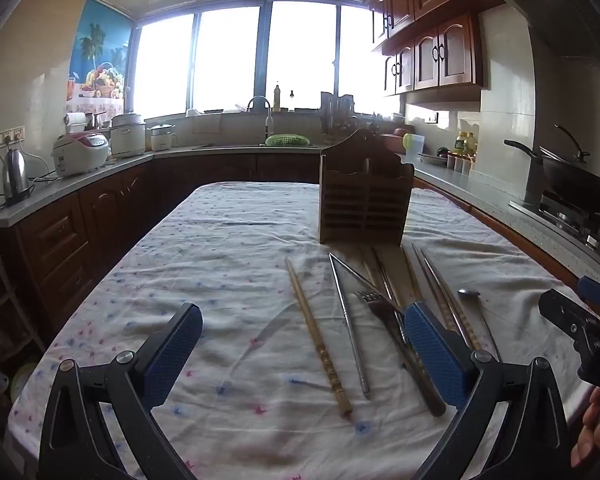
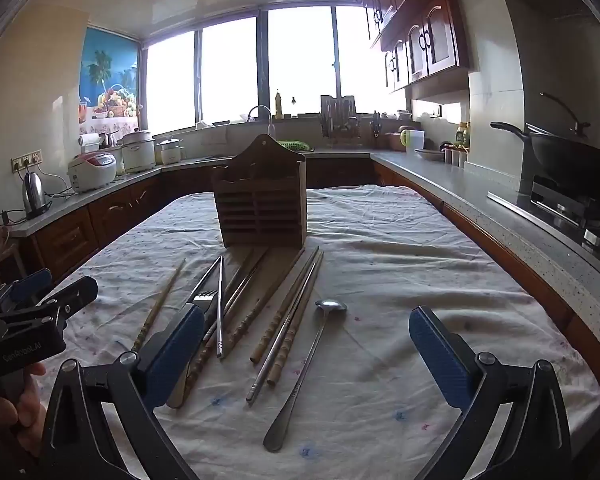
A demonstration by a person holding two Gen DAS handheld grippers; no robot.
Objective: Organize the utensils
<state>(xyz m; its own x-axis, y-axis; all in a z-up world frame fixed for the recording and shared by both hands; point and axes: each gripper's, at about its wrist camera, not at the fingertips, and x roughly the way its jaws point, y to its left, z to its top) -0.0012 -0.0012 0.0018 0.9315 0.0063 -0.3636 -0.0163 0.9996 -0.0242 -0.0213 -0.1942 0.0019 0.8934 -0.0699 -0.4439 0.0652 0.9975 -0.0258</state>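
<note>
A brown wooden utensil holder (image 1: 365,199) stands upright on the clothed table; it also shows in the right wrist view (image 2: 263,205). In front of it lie several wooden and metal chopsticks (image 2: 288,320), a fork (image 2: 202,299) and a metal spoon (image 2: 310,358). In the left wrist view a wooden chopstick (image 1: 318,338), a metal chopstick (image 1: 350,328) and the fork (image 1: 380,305) lie between my fingers. My left gripper (image 1: 304,344) is open and empty above the cloth. My right gripper (image 2: 306,346) is open and empty over the spoon and chopsticks.
The table has a white floral cloth (image 1: 228,264). Counters surround it: kettle (image 1: 15,176) and rice cookers (image 1: 82,152) on the left, sink (image 1: 286,140) at the back, wok on a stove (image 1: 572,184) on the right. The right gripper shows at the left view's right edge (image 1: 580,320).
</note>
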